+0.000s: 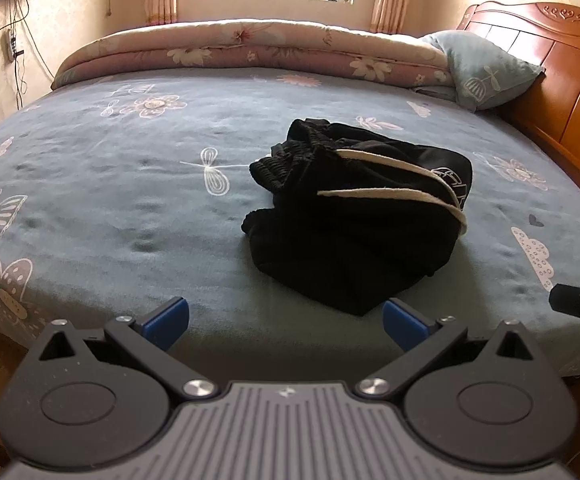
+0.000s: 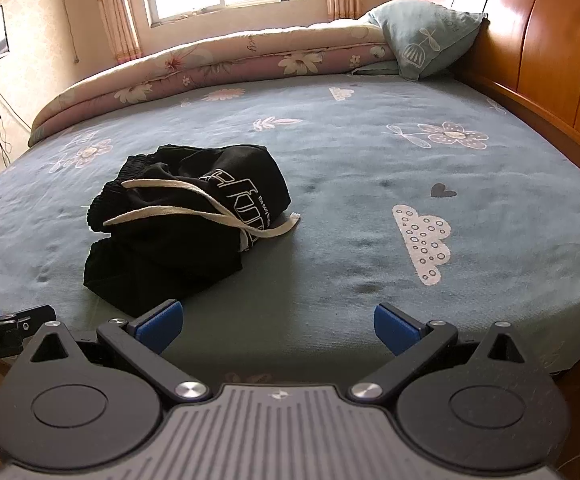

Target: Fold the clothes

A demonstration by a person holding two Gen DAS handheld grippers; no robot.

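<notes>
A rolled quilt (image 1: pixel 249 48) and pillow (image 1: pixel 486 68) lie far; crumpled black shorts (image 1: pixel 354 216) with cream drawstrings lie mid-bed (image 1: pixel 109 200). Both grippers' fingers (image 1: pixel 167 322) (image 2: pixel 159 326) spread wide, empty.

Each gripper, left gripper (image 1: pixel 285 322) and right gripper (image 2: pixel 277 322), has black arms, blue fingertips (image 1: pixel 167 320), silver screws and a grey ridged base.
</notes>
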